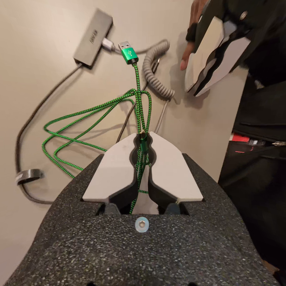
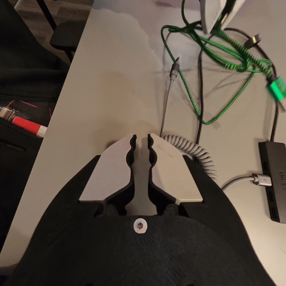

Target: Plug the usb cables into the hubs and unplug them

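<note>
My left gripper [image 1: 143,133] is shut on the green braided cable [image 1: 86,113], gripping it by its small green connector [image 1: 143,144]. The cable's loops hang down to the white table [image 1: 46,18]. Its green USB-A plug [image 1: 128,53] is loose in the air, just right of the dark grey hub [image 1: 92,38]. A grey USB plug [image 1: 107,44] sits in the hub's side. My right gripper [image 2: 142,136] is slightly open and empty, above the table beside the coiled grey cable [image 2: 196,154]. The hub [image 2: 275,178] lies to its right, and the green plug [image 2: 277,88] is blurred beyond it.
The grey cable's free small connector [image 2: 174,69] lies on the table. The hub's dark lead carries a velcro strap [image 1: 29,175]. The table's edge [image 2: 61,92] runs along the left, with a black bag holding a red item [image 2: 27,125] beyond it. Some 15 cm of space lies between my two pairs of fingers. It is some 15 cm from my right tips to the grey USB plug [image 1: 107,44].
</note>
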The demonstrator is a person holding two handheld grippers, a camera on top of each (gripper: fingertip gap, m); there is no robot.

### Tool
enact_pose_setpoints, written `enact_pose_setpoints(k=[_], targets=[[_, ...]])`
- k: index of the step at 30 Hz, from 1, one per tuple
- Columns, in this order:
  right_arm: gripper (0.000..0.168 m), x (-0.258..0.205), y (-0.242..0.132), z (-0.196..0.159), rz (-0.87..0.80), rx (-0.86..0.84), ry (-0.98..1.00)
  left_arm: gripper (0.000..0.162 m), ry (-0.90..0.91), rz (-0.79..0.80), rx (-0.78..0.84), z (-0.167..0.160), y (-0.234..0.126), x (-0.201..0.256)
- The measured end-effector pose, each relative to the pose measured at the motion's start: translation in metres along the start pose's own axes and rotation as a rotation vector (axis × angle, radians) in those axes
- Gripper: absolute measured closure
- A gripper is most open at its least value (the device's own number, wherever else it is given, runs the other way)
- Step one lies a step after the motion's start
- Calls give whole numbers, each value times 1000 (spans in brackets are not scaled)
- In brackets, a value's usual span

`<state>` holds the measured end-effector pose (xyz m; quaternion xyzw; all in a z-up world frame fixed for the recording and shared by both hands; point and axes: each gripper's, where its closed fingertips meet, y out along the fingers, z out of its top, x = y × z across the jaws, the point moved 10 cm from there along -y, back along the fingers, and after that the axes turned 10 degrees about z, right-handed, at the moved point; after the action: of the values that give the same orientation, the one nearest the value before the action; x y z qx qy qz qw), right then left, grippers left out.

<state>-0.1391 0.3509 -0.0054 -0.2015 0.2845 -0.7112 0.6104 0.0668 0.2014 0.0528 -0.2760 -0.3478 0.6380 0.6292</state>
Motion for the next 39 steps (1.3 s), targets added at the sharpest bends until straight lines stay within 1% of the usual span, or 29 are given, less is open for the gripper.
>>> enact_pose_setpoints(k=[6,7,12,18,25,28,30,34,37,39], targets=[[145,7,-8,8,-105,97,13,154,-82,16,230,-3,-66,-12],[143,8,-9,9,-119,103,18,154,-86,20,265,-2,-77,-13],[141,11,-4,13,-151,95,18,155,-75,77,405,10,-129,-8],[137,14,0,17,-176,101,25,155,-23,170,498,31,-178,5],[133,12,4,22,-174,124,13,155,20,255,539,48,-218,22],[132,10,3,26,-167,154,14,155,25,260,537,54,-220,26],[131,7,4,35,-134,236,38,155,18,248,538,56,-212,27],[132,7,19,57,-54,449,241,155,-16,197,560,63,-183,23],[129,8,37,70,108,587,382,155,-34,152,601,71,-160,23],[124,12,45,76,176,664,470,155,-34,101,631,77,-146,26]])
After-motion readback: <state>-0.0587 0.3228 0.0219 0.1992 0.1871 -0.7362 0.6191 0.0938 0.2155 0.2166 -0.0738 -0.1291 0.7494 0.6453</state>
